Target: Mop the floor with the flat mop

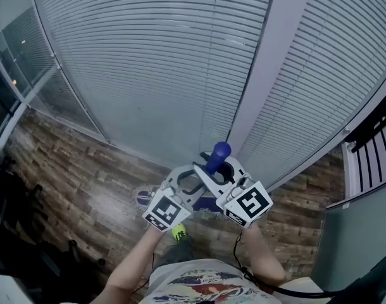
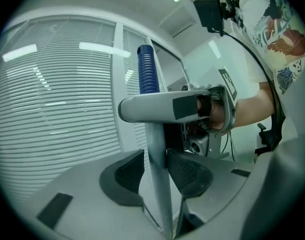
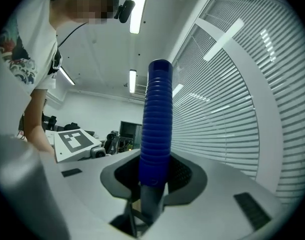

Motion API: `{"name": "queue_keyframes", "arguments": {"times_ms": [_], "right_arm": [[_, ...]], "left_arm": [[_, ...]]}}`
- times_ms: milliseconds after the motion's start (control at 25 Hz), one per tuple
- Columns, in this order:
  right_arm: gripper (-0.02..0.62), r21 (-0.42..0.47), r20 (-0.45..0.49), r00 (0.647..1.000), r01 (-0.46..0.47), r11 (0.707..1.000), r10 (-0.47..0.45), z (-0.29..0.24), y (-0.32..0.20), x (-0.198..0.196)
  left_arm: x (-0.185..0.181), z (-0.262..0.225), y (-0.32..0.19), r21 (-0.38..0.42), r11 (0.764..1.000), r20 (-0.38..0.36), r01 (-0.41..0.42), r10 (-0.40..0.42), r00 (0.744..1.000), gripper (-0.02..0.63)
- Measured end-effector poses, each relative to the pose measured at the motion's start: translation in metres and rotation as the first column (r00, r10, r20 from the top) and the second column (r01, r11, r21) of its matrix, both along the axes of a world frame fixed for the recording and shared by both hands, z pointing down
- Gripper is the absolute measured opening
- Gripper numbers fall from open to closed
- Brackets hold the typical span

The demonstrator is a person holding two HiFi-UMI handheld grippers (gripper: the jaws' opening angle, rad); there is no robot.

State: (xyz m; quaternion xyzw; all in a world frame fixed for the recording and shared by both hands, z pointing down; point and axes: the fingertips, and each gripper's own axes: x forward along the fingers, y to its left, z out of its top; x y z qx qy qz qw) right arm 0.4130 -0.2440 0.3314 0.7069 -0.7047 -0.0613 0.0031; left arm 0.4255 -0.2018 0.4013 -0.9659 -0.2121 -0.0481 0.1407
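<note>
The mop handle stands upright between both grippers, and its blue ribbed grip (image 1: 219,152) tops a grey pole (image 2: 156,194). My right gripper (image 1: 222,170) is shut on the lower end of the blue grip (image 3: 157,119), both pads against it (image 3: 153,176). My left gripper (image 1: 190,183) sits just below, its jaws around the grey pole (image 2: 155,171). One pad touches the pole and the other stands slightly off. A bluish mop head (image 1: 144,199) shows on the wooden floor beneath the grippers, mostly hidden by them.
A wall of closed window blinds (image 1: 168,62) with a pale pillar (image 1: 269,68) rises straight ahead. Dark wood-plank floor (image 1: 73,182) runs left and right. A dark chair or equipment (image 1: 16,220) stands at the left, and a grey cabinet (image 1: 361,239) at the right.
</note>
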Motion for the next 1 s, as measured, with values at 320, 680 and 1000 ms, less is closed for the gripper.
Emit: {"name": "queue_keyframes", "arguments": {"times_ms": [320,680,1000], "right_arm": [[0.109,-0.002,0.088,0.992,0.092,0.996,-0.091,0.039,0.146,-0.088],[0.109,-0.038,0.081,0.990,0.118,0.992,-0.115,0.064,0.228,-0.156],[0.121,0.033,0.078,0.977,0.197,0.980,-0.199,0.081,0.272,-0.228]], "left_arm": [[-0.081,0.038,0.140,-0.081,0.992,0.005,0.095,-0.095,0.995,0.117],[-0.143,0.065,0.217,-0.130,0.978,0.094,0.160,-0.149,0.984,0.117],[-0.207,0.090,0.261,-0.195,0.968,0.175,0.156,-0.122,0.977,0.129]]}}
